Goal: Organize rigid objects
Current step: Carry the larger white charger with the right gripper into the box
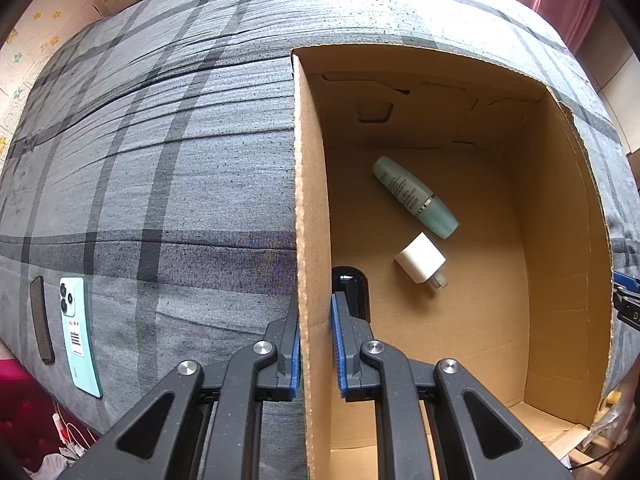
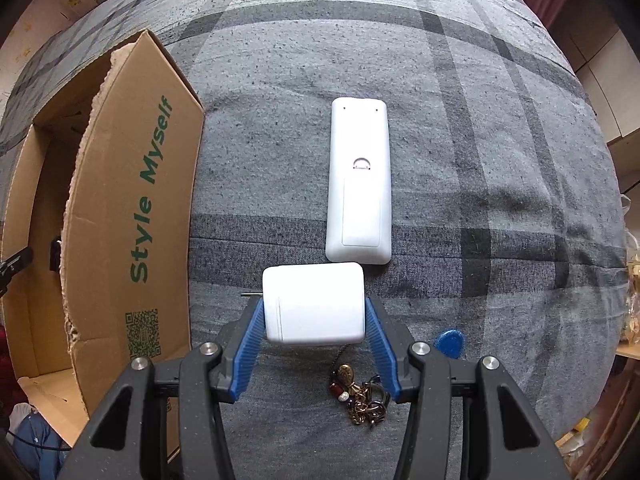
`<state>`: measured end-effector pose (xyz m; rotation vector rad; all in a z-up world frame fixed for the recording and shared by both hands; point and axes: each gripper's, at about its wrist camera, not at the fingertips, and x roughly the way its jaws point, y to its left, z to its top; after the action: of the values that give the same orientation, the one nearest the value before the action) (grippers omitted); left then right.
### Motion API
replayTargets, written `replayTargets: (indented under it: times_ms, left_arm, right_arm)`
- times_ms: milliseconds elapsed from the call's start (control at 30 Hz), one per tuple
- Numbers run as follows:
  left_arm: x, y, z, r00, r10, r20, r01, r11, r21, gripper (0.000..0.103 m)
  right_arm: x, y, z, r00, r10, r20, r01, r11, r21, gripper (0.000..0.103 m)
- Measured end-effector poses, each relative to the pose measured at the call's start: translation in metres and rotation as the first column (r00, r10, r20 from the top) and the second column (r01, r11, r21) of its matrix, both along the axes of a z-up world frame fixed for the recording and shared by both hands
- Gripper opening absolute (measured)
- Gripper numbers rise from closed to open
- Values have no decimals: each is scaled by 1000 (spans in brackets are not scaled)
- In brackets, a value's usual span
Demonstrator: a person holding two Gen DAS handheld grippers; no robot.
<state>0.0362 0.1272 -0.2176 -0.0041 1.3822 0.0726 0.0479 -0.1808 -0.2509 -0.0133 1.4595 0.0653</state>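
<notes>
An open cardboard box (image 1: pixel 560 200) stands on a grey plaid bed. My left gripper (image 1: pixel 316 320) is shut on the box's left wall (image 1: pixel 310 200). Inside lie a pale green bottle (image 1: pixel 414 196), a small white plug adapter (image 1: pixel 420 258) and a black object (image 1: pixel 354 284) by my inner finger. In the right wrist view my right gripper (image 2: pixel 315 312) is shut on a white charger block (image 2: pixel 314 304), just right of the box (image 2: pixel 136 216). A white remote (image 2: pixel 359 180) lies face down beyond it.
A mint green phone (image 1: pixel 78 328) and a dark flat bar (image 1: pixel 42 320) lie on the bed left of the box. A bunch of keys with trinkets (image 2: pixel 360 396) and a blue tag (image 2: pixel 450 342) lie under my right gripper.
</notes>
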Motion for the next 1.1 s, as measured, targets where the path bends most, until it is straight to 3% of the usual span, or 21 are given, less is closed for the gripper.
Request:
replayTargets:
  times_ms: [500,1100]
  left_arm:
    - [1,-1,0,1000,-16,-3,16,1000,2,14]
    - [2,1,0,1000,-28,-9,28,1000,-7,14]
  right_arm:
    - [4,12,63,997,10,72,-8,1000,-18,54]
    - [17,74,111,982,118,146,-120,993,4,54]
